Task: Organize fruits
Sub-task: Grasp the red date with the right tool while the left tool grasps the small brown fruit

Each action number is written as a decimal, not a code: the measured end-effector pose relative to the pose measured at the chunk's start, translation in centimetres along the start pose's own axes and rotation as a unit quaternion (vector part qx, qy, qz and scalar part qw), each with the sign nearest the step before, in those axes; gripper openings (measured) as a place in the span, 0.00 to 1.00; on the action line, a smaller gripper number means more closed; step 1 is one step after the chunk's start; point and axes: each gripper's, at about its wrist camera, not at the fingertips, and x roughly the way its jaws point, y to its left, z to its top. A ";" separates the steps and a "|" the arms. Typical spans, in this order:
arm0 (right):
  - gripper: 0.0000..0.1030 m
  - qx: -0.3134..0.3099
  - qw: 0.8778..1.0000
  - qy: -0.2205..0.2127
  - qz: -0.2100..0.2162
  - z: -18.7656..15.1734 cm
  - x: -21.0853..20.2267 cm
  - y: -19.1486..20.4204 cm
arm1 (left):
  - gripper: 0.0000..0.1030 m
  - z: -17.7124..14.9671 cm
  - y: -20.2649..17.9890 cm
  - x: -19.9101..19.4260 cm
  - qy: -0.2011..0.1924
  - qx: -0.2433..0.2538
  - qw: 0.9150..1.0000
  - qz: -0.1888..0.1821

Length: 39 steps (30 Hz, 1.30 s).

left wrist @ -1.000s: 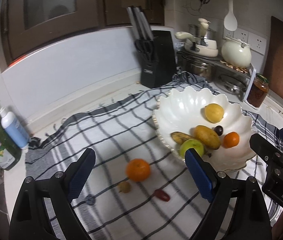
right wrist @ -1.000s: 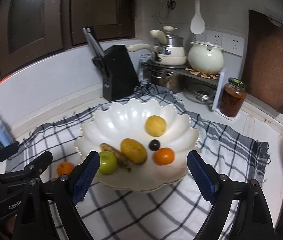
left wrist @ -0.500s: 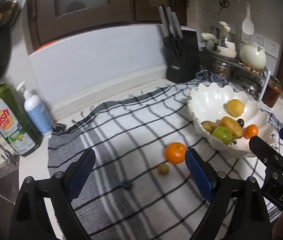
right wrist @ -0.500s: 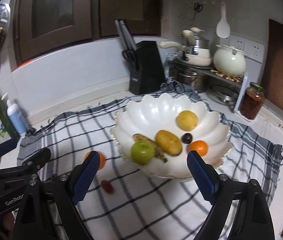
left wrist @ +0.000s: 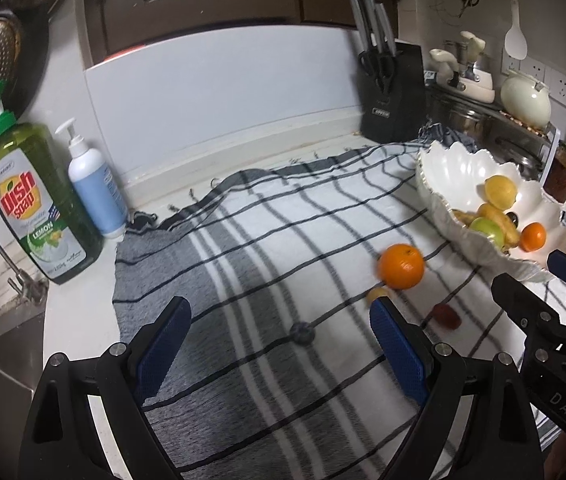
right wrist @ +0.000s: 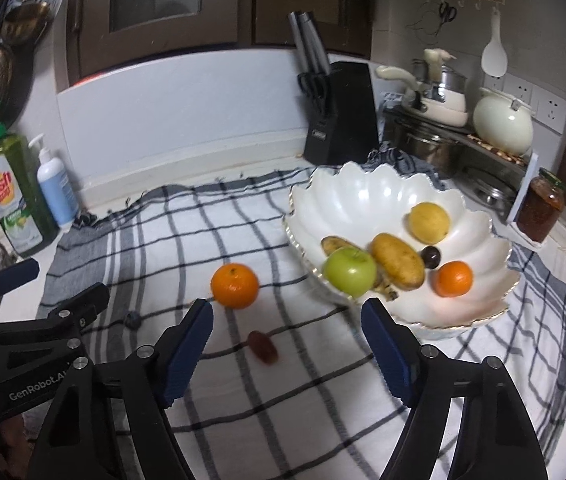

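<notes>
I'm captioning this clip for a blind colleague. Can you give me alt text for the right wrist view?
An open right gripper hovers over a checked cloth above a small red fruit, with an orange just beyond. To the right, a white scalloped bowl holds a green apple and other fruit; the left gripper shows at lower left.

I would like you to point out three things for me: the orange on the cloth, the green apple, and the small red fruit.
orange on the cloth [right wrist: 234,285], right wrist view, middle of its peel.
green apple [right wrist: 349,271], right wrist view, middle of its skin, inside the bowl.
small red fruit [right wrist: 262,346], right wrist view, centre of its body.
</notes>
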 end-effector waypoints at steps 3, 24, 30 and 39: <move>0.72 -0.003 1.000 0.010 0.004 -0.5 1.1 0.3 | 0.89 -0.6 0.4 0.7 0.006 0.000 1.000 0.004; 0.46 -0.010 0.996 0.083 0.025 -2.8 7.2 1.0 | 0.88 -2.4 0.5 5.1 0.055 0.003 0.998 0.016; 0.32 -0.011 0.995 0.098 0.033 -3.1 8.1 1.0 | 0.88 -2.4 0.3 5.4 0.059 0.004 0.998 0.016; 0.25 -0.011 0.994 0.097 0.046 -3.5 8.2 0.8 | 0.88 -2.4 0.1 5.4 0.060 0.008 0.998 0.018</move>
